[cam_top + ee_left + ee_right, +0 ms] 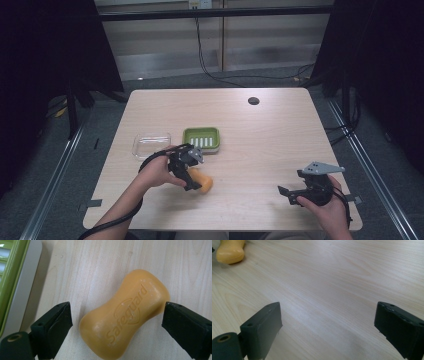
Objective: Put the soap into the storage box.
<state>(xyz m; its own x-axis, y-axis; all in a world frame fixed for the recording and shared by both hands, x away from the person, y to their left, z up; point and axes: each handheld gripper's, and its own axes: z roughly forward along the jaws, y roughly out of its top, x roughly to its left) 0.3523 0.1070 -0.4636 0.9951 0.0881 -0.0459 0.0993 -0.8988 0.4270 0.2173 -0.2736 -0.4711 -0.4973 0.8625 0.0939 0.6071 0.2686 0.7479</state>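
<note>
Surface: pale wood-grain table (pixel 260 150), dark curtains to either side, grey floor and trailing cables beyond the far edge.
Far left item: clear plastic lid or tray (pixel 151 145), lying flat and empty, left of the green dish.
Green dish: slatted soap dish (pixel 201 138) near table centre; in my left gripper view its green rim and grey base run down the left edge, near the soap but apart from it.
My left gripper (pixel 189 171): tipped down over the soap, jaws spread wide. One jaw stands off the bar's lower lobe with a gap; the other sits at the upper lobe's edge, and I cannot tell if it touches. Nothing clamped.
Soap: orange Safeguard bar (pixel 125 312), waisted like a peanut, flat on the table, logo up, lying diagonally between my jaws, just in front of the dish.
Handling, my judgement: light, hard, rigid; smooth curved faces likely slick and may squirt out under a pinch. Best hold looks to be across the narrow waist, jaws square to it, moderate squeeze.
Black disc: small round cap or grommet (pixel 253 100) near the far edge.
My right gripper (pixel 306 192): low over bare table at right, jaws wide apart, empty, well apart from the soap.
</note>
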